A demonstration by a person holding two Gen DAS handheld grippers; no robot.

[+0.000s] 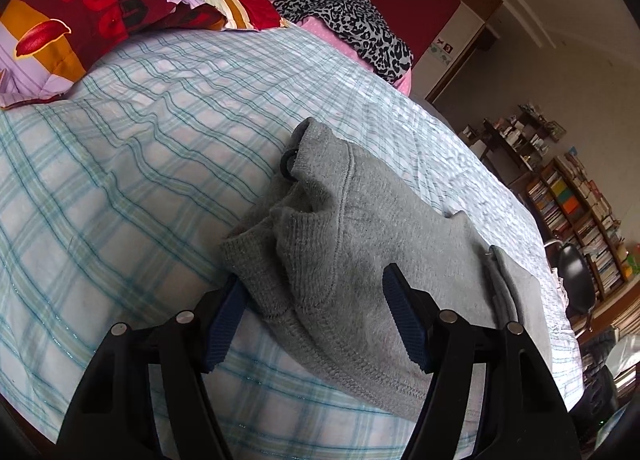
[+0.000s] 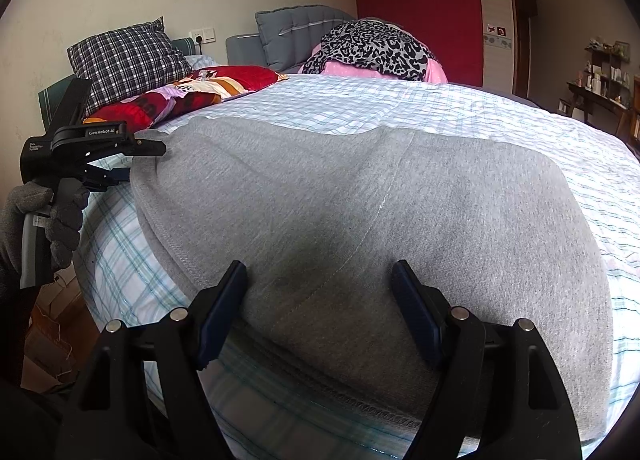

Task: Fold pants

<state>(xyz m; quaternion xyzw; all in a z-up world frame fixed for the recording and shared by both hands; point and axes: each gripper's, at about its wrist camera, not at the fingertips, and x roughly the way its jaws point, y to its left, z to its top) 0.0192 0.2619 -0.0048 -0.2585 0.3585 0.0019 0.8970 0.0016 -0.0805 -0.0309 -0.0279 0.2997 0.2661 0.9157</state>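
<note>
Grey sweatpants (image 2: 360,212) lie folded on a bed with a blue-checked sheet (image 2: 400,104). In the left wrist view the pants (image 1: 360,244) show their waistband end, bunched, with fleecy lining and a dark drawstring end. My left gripper (image 1: 316,284) is open, its blue pads either side of the waistband edge, low over the cloth. It also shows from the side in the right wrist view (image 2: 116,164), at the pants' left edge. My right gripper (image 2: 320,272) is open, its pads straddling the near hem of the pants.
A red patterned quilt (image 1: 100,24), a checked pillow (image 2: 124,60) and leopard-print cloth on pink fabric (image 2: 376,48) lie at the bed's far end. A red wardrobe (image 2: 420,20) stands behind. Bookshelves (image 1: 576,212) line the right wall. The bed's near edge drops to the floor at the left.
</note>
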